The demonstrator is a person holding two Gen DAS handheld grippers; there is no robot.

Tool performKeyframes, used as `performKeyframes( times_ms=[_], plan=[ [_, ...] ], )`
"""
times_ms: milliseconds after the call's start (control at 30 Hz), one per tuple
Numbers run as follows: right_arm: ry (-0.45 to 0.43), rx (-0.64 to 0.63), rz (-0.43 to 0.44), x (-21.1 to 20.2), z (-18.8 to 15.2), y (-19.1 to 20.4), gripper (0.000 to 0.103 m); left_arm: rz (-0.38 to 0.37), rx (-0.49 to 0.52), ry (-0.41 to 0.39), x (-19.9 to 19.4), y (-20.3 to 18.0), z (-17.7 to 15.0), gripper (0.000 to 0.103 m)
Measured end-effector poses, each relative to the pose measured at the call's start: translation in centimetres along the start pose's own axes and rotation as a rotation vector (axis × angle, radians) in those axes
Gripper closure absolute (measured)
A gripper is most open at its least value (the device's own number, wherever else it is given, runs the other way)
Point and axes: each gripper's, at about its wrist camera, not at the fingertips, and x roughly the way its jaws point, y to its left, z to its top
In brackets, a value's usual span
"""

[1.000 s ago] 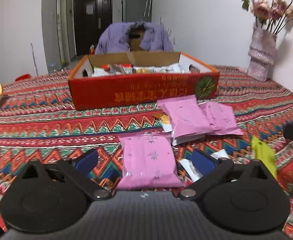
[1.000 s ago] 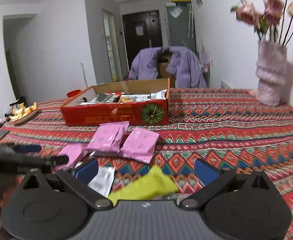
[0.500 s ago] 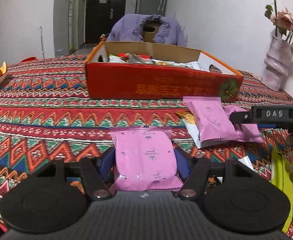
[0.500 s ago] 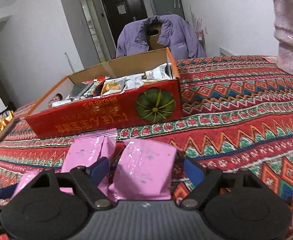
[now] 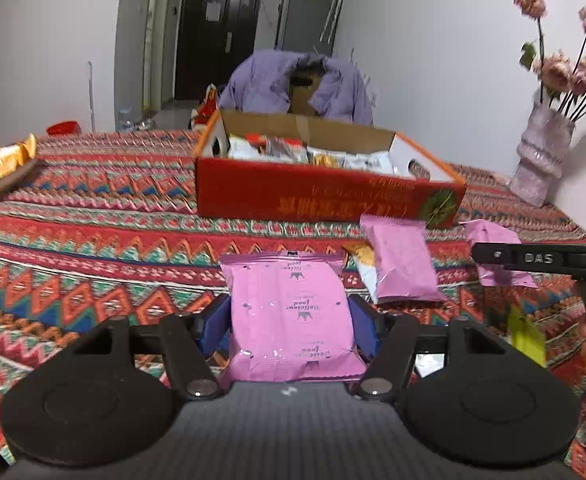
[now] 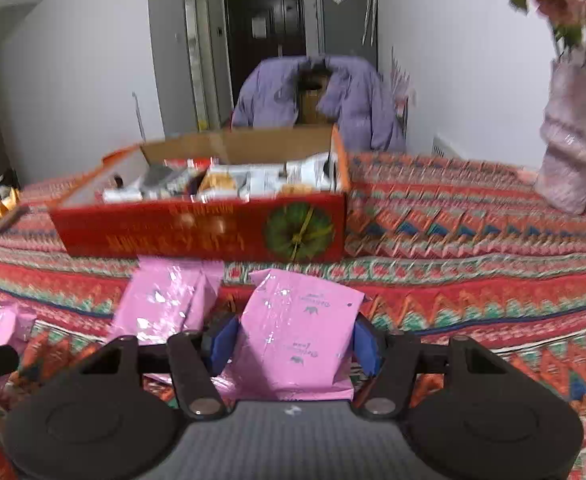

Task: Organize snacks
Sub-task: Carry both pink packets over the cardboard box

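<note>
Left wrist view: my left gripper (image 5: 289, 322) is clamped on a pink snack packet (image 5: 291, 312) short of the red box (image 5: 317, 196); the slick film could slide out. Right wrist view: my right gripper (image 6: 293, 340), jaws just closing, pinches another pink packet (image 6: 299, 332) before the box, and its crumpled edge may slip.

We have both wrist cams low over the table, facing the red box (image 5: 325, 196) (image 6: 197, 232) up close; both share it.
</note>
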Motion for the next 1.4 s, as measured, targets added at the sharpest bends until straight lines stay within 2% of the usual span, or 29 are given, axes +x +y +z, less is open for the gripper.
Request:
performKeyframes(
  times_ms=[200,400,700,967,1133,1300,1400],
  plan=[
    [-0.062,-0.024,0.089,-7.0,-1.3,0.6,0.043,0.019,-0.004,-0.06,-5.4,-0.6,-0.4,0.039],
    [-0.072,-0.057,0.165,-13.2,-5.0,1.6,0.043,0.021,-0.008,-0.091,-9.7,-1.8,-1.8,0.038],
    [-0.086,-0.068,0.199,-18.5,-8.3,1.0,0.043,0.013,0.014,-0.118,-13.4,-4.2,-3.3,0.038],
    [-0.097,-0.062,0.211,-18.9,-8.5,0.2,0.043,-0.007,0.034,-0.127,-13.8,-5.7,-3.3,0.038],
    [-0.104,-0.045,0.238,-17.8,-6.9,-0.6,0.043,-0.004,0.059,-0.089,-11.2,-5.8,-1.7,0.038],
    [-0.137,-0.059,0.259,-15.0,-2.5,-0.9,0.043,-0.033,0.061,-0.083,-7.1,-5.5,3.1,0.038],
    [-0.153,-0.07,0.267,-11.7,1.9,-1.4,0.043,-0.022,0.08,-0.099,-3.7,-5.6,7.2,0.038]
  ],
)
